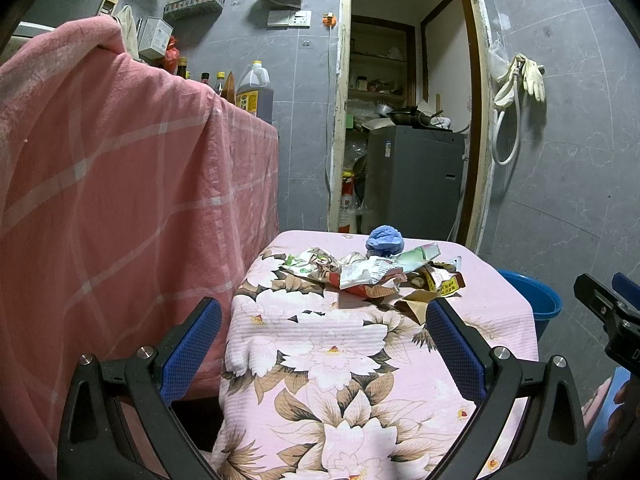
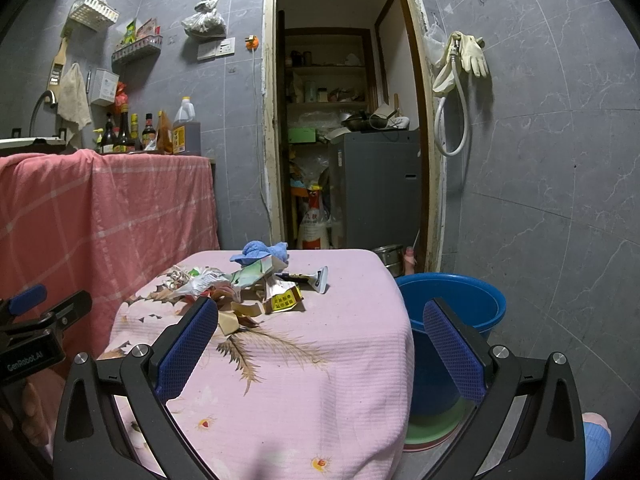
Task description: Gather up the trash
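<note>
The left hand-held gripper (image 1: 324, 336) and the right hand-held gripper (image 2: 320, 340) both hang with jaws spread wide and nothing between the blue pads; each is cut off by the lower frame edge. The trash pile (image 1: 372, 274) lies on the far half of the worktop (image 1: 340, 360), which is hidden under a pink floral cloth so its own surface cannot be made out. The pile consists of crumpled wrappers overlapping one another; individual pieces are hard to separate. A yellow-labelled packet (image 2: 285, 300) at the near right of the pile carries dark characters too small to read. A tube-shaped item (image 2: 310, 278) lies flat just right of the pile, long axis running left to right, its wider white end pointing right toward the blue bucket (image 2: 456, 304). A blue cloth (image 2: 260, 251) sits at the far edge, touching the pile. The bucket stands on the floor just beside the worktop's right side, its lower part hidden by the right pad. In the right wrist view the body of the left unit shows at the left edge with the lettering "GenRobot.AI" (image 2: 25, 362). A white sack (image 2: 314, 226) in the doorway bears red print that is not legible. A pink checked cloth (image 1: 100, 200) covers the counter at left
</note>
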